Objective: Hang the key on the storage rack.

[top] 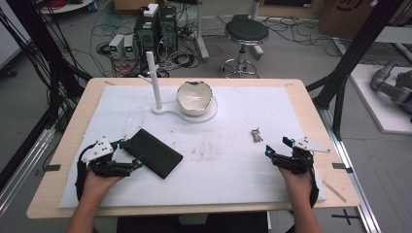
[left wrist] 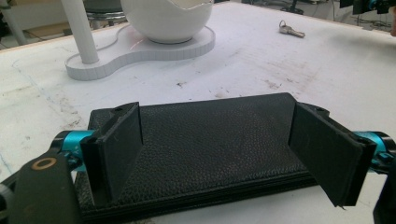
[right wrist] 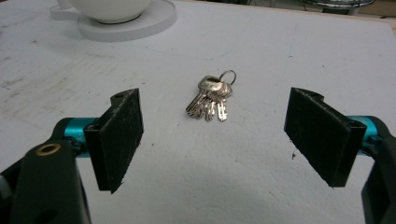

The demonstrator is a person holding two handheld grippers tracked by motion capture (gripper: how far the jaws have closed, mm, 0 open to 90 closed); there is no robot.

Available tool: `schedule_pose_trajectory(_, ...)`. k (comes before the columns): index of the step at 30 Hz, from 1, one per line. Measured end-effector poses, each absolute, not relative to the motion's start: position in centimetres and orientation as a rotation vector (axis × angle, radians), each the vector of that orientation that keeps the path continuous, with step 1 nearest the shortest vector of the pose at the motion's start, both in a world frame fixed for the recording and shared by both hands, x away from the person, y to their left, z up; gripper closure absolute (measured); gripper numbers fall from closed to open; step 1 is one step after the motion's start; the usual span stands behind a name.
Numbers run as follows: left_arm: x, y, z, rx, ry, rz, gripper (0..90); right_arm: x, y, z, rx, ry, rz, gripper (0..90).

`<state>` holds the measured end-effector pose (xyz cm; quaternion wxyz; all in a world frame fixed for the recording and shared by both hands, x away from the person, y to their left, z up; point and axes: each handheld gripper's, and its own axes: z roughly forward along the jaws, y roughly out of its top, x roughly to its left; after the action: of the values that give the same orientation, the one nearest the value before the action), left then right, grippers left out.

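A: Status, left?
B: My left gripper (top: pixel 130 152) straddles the black wallet (left wrist: pixel 205 149) flat on the worktop (top: pixel 233 160); jaws spread, one on each side of it, not clamped.
A: Right?
B: Right gripper (right wrist: pixel 212 140) released wide. Keys (right wrist: pixel 211 100) lie just ahead, between the jaws, untouched.

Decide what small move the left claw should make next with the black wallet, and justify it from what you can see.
Probably close the left claw on the black wallet. Its jaws stand open on either side of the wallet, which lies flat on the white mat. The right claw is open too, short of the keys, so either grasp seems ready.
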<state>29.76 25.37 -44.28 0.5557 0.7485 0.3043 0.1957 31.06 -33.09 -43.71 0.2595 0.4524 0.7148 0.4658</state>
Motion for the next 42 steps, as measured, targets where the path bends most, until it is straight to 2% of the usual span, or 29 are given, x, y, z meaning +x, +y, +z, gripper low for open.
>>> schedule_pose_trajectory(16,30.1,24.6,-44.3,1.776,0.712,0.46,17.8,30.7,-32.5,-43.7,1.218,1.96,1.26,20.0)
schedule_pose_trajectory(22,29.9,24.7,-44.2,1.79,0.71,0.497,17.8,31.4,-32.1,-43.2,1.257,1.988,1.299,19.9)
schedule_pose_trajectory(33,30.0,24.9,-44.1,1.785,0.705,0.504,17.8,35.4,-30.8,-40.0,1.301,2.035,1.148,20.0)
schedule_pose_trajectory(39,30.0,24.9,-44.1,1.784,0.706,0.503,17.8,38.2,-29.8,-40.2,1.343,2.025,1.083,20.4)
schedule_pose_trajectory(42,30.0,24.8,-44.1,1.789,0.703,0.504,17.7,39.9,-29.6,-41.4,1.431,2.027,1.067,30.0)
